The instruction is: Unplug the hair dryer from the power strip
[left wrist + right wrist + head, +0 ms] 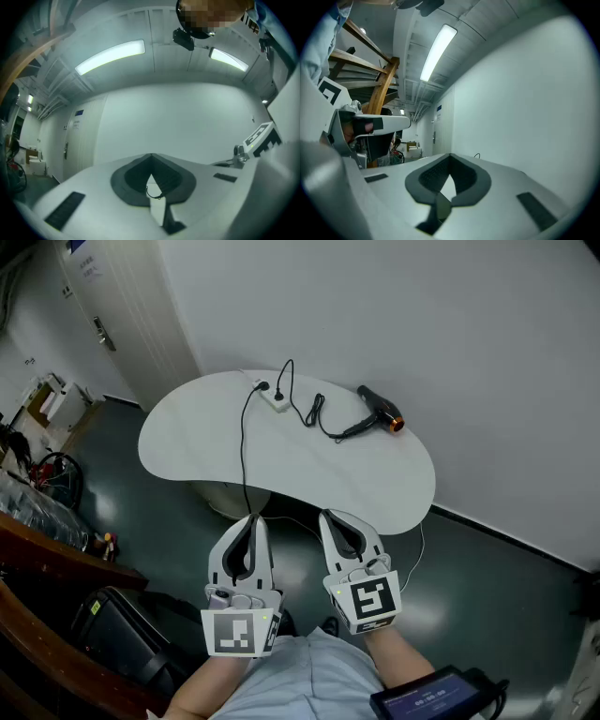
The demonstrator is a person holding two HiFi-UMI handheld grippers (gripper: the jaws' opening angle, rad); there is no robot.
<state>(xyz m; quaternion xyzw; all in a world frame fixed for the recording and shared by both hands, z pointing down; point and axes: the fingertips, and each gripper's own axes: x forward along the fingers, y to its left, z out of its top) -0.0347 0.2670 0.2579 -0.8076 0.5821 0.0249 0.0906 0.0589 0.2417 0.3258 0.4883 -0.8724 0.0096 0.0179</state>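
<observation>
A black hair dryer (380, 412) with a copper nozzle lies at the back right of the white table (197, 446). Its black cord (315, 414) runs left in loops to a plug in the white power strip (273, 397). The strip's own cord (244, 456) drops over the table's front edge. Both grippers hover side by side in front of the table, well short of the strip. My left gripper (253, 517) (151, 155) is shut and empty. So is my right gripper (328, 515) (450, 154), with its tips together. A bit of cord (153, 192) shows through the left jaws' gap.
A white wall (422, 324) stands right behind the table. A door (112, 315) is at the back left. A dark bag (122, 629), a wooden rail (37, 549) and clutter sit on the floor at the left. A dark device (436, 697) is at the bottom right.
</observation>
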